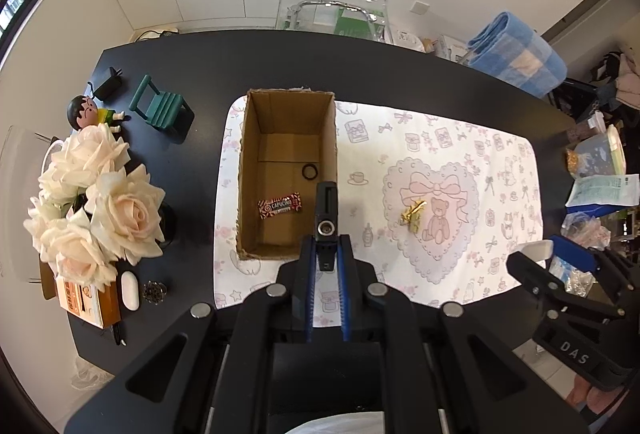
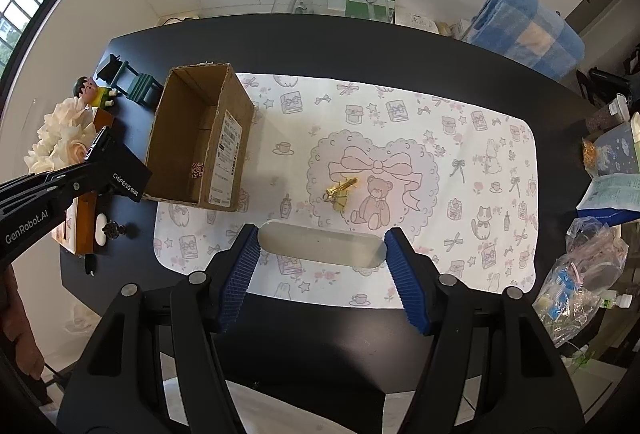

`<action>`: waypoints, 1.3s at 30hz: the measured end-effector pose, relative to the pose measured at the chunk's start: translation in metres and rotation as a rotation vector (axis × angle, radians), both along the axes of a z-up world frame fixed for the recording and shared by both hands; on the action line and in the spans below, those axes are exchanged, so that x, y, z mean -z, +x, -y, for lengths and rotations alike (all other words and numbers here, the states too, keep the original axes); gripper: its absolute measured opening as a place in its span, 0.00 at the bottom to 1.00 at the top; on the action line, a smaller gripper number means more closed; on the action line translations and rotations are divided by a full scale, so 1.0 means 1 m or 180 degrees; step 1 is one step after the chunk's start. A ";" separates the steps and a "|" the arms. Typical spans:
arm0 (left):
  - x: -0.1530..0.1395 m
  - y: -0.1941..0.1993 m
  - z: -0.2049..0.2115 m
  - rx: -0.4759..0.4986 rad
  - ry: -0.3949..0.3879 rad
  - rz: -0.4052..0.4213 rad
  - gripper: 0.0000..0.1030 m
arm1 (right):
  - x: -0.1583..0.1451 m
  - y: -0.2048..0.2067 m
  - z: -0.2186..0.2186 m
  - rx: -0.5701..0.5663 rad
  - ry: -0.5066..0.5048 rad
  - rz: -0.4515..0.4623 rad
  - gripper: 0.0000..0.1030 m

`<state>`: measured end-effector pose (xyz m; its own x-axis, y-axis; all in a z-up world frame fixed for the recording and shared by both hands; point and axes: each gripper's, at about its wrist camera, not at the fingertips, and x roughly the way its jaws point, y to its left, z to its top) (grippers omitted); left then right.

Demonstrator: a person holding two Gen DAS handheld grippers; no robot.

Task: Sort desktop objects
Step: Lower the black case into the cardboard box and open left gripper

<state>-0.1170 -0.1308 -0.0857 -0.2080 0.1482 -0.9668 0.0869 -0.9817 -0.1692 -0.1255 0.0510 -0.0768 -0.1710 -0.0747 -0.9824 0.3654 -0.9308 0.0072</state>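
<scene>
Cardboard box (image 1: 288,173) sits open; left jaws pinch black lighter (image 1: 326,222), right jaws clasp frosted capsule (image 2: 322,242).

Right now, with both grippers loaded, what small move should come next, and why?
Probably open the left gripper: its fingers clamp a black lighter over the near right edge of the cardboard box, which already holds a candy bar and a ring.
</scene>
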 end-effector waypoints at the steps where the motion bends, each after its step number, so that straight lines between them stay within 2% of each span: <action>1: 0.002 -0.003 0.003 0.0001 0.0007 0.0007 0.10 | 0.002 -0.003 0.005 -0.0002 0.0003 0.0010 0.64; 15: 0.039 -0.026 0.036 -0.0072 0.0092 0.0200 0.10 | 0.021 -0.033 0.051 -0.0045 0.0084 0.0102 0.64; 26: 0.050 -0.030 0.048 -0.0110 0.0185 0.0246 0.11 | 0.028 -0.039 0.071 -0.0131 0.0128 0.0131 0.64; 28: 0.051 -0.031 0.050 -0.0122 0.0197 0.0249 0.26 | 0.029 -0.039 0.074 -0.0143 0.0133 0.0146 0.64; 30: 0.051 -0.030 0.052 -0.0144 0.0140 0.0210 0.83 | 0.029 -0.038 0.076 -0.0163 0.0140 0.0146 0.64; 31: 0.049 -0.030 0.054 -0.0169 0.0110 0.0163 0.92 | 0.029 -0.038 0.078 -0.0173 0.0141 0.0145 0.65; 32: 0.047 -0.029 0.056 -0.0186 0.0098 0.0125 0.95 | 0.029 -0.038 0.079 -0.0186 0.0142 0.0144 0.64; 39: 0.047 -0.018 0.074 -0.0293 0.0144 0.0158 0.95 | 0.028 -0.040 0.097 -0.0311 0.0117 0.0118 0.64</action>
